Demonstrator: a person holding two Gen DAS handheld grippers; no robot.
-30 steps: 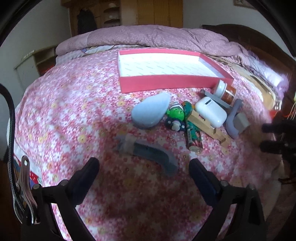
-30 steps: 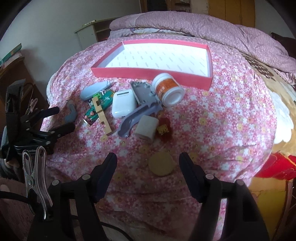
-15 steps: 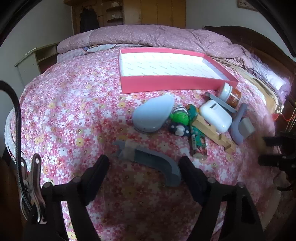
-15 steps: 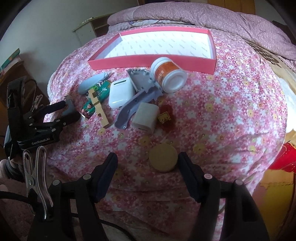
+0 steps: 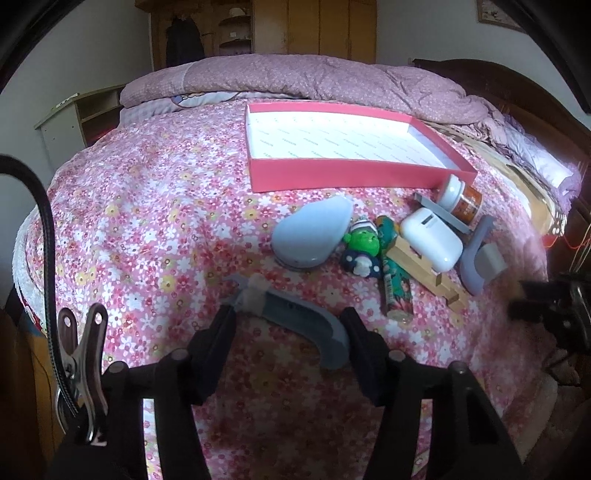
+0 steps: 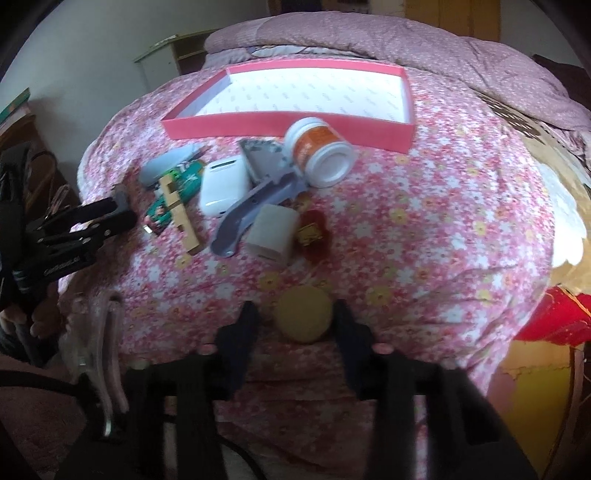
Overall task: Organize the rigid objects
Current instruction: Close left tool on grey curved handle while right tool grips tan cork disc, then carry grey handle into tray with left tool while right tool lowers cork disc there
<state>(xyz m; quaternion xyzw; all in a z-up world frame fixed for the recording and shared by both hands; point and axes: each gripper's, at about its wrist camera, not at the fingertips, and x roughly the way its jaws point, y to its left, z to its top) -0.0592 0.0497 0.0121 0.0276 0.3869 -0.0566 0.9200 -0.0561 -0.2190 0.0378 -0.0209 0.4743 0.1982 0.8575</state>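
Bed (image 5: 155, 206): pink floral cover. Quilt (image 5: 332, 77): mauve, bunched along the far edge. Wooden wardrobe (image 5: 314, 33): behind the bed. Small shelf unit (image 5: 81, 122): pale, beside the bed. Dark wooden headboard (image 5: 517, 96). Framed picture (image 5: 498, 14): on the wall.

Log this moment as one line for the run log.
left gripper: closing around grey curved piece | right gripper: closing around tan disc | red tray: empty

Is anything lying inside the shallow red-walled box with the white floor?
No: the red-walled box shows only its bare white floor, and the objects lie outside it on the bedspread.
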